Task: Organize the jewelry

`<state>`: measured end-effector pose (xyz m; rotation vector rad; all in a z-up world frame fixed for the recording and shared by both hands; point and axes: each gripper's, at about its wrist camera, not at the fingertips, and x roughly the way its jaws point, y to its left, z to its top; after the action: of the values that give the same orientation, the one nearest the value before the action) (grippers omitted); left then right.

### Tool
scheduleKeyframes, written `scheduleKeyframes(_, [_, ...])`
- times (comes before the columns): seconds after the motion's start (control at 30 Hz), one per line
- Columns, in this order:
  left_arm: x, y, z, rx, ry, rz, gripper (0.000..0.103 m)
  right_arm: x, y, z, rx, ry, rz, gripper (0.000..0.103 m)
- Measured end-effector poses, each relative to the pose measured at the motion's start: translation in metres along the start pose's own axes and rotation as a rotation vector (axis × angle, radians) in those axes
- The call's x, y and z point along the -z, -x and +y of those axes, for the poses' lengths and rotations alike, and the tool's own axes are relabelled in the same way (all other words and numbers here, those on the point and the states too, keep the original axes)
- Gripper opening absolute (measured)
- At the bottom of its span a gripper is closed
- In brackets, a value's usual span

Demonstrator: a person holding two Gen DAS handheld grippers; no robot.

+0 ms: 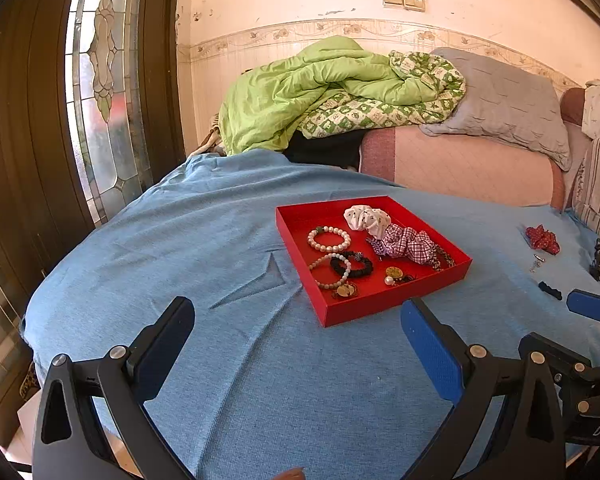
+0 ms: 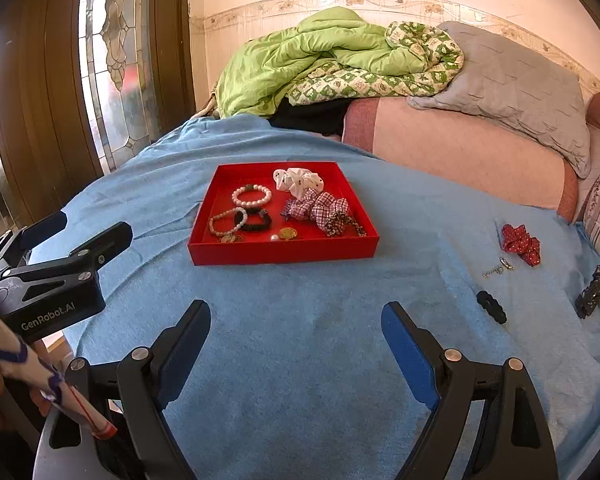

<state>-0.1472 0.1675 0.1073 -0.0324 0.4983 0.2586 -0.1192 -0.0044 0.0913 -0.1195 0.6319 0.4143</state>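
Blue cloth (image 2: 300, 320); dark trinkets (image 2: 594, 294) indistinct

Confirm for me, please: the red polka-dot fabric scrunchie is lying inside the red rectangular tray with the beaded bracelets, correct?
Not quite. The red polka-dot fabric scrunchie lies on the blue cloth, outside the red rectangular tray and to its right; the beaded bracelets are inside, as the right wrist view shows.

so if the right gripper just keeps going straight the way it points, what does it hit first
Probably bare blue cloth. The right gripper is open, tilted down, with nothing between its fingers. The red tray lies further along that line, so the cloth likely comes first, though depth is hard to judge.
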Motion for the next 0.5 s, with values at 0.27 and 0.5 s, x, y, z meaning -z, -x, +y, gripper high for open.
scheduleKeyframes(0.27, [0.0001, -0.0002, -0.0002, 0.001, 0.001, 0.000, 0.103, 0.0031, -0.0007, -0.0001, 0.001, 0.008, 0.006, 0.090])
scheduleKeyframes(0.5, [0.0003, -0.0003, -0.0003, 0.000, -0.001, 0.001, 0.103, 0.0032, -0.0016, -0.0009, 0.003, 0.007, 0.011, 0.090])
